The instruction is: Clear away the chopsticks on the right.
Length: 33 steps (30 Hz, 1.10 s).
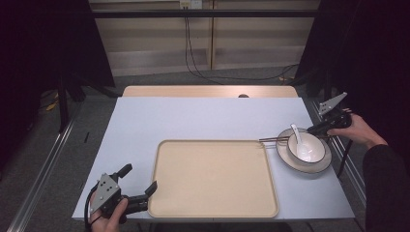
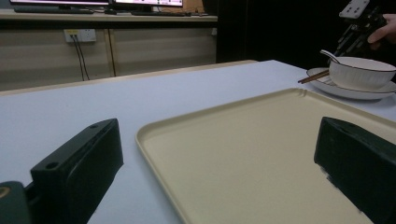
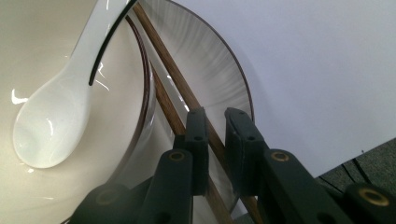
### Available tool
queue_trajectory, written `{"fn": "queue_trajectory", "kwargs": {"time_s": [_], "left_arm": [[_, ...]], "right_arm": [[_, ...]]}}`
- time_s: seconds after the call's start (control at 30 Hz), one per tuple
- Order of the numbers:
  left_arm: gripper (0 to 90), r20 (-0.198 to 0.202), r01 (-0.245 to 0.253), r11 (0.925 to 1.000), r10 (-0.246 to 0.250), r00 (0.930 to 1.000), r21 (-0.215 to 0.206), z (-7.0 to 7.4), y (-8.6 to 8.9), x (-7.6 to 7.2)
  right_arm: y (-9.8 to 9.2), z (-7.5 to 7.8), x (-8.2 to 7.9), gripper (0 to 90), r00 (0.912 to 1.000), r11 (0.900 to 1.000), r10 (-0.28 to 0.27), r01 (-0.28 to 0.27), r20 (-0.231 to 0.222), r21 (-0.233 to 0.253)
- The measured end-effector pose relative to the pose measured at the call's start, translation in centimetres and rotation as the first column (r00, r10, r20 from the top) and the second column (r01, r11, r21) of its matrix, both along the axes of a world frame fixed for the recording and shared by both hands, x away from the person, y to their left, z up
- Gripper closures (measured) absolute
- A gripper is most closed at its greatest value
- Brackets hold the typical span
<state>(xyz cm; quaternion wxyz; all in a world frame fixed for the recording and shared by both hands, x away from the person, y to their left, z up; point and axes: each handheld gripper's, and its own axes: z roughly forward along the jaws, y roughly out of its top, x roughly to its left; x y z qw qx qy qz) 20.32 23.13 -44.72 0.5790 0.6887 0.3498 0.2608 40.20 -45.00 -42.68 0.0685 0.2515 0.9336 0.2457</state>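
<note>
The right gripper (image 3: 215, 116) fingers pinch thin, stiff, slippery chopsticks (image 3: 187, 95) at the plate's (image 3: 219, 60) three o'clock edge; left gripper (image 1: 140, 186) gapes empty.

A lab or office. Monitors (image 2: 93, 2) sit on a bench (image 2: 107, 17). Black curtains (image 1: 43, 43) flank the table (image 1: 193, 116).

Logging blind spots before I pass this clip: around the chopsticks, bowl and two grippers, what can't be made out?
- Brown wooden chopsticks: in the right gripper view their near ends run under the right gripper; whether its jaws pinch one cannot be told.
- White ceramic spoon: handle cut off by the top edge there.
- White dark-rimmed bowl: inside hidden by its wall in the left gripper view.
- Left gripper: body partly cut by the high view's bottom edge.
</note>
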Motion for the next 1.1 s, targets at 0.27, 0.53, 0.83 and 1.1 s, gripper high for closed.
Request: {"fn": "queue_trajectory", "kwargs": {"time_s": [0.27,0.53,0.83,1.1], "left_arm": [[1.1,-0.006,0.002,1.0000,-0.002,1.0000,-0.007,-0.05,0.01,0.06],[1.1,-0.011,0.000,0.9999,0.000,0.9999,-0.011,-0.08,0.00,-0.01],[1.1,-0.005,-0.007,0.9999,0.007,1.0000,-0.013,-0.06,0.11,0.02],[1.1,-0.003,-0.007,0.9999,0.007,1.0000,-0.012,-0.06,0.15,0.01]], "right_arm": [[0.60,-0.17,0.39,80.3,0.9993,0.999,0.037,-0.037,0.007,-0.006],[0.80,-0.32,0.51,80.0,0.9977,0.998,0.067,-0.067,0.013,-0.008],[0.95,-0.59,0.56,79.7,0.9970,0.997,0.074,-0.074,0.023,-0.008],[0.76,-0.96,0.56,81.9,0.9969,0.997,0.073,-0.073,0.029,0.019]]}}
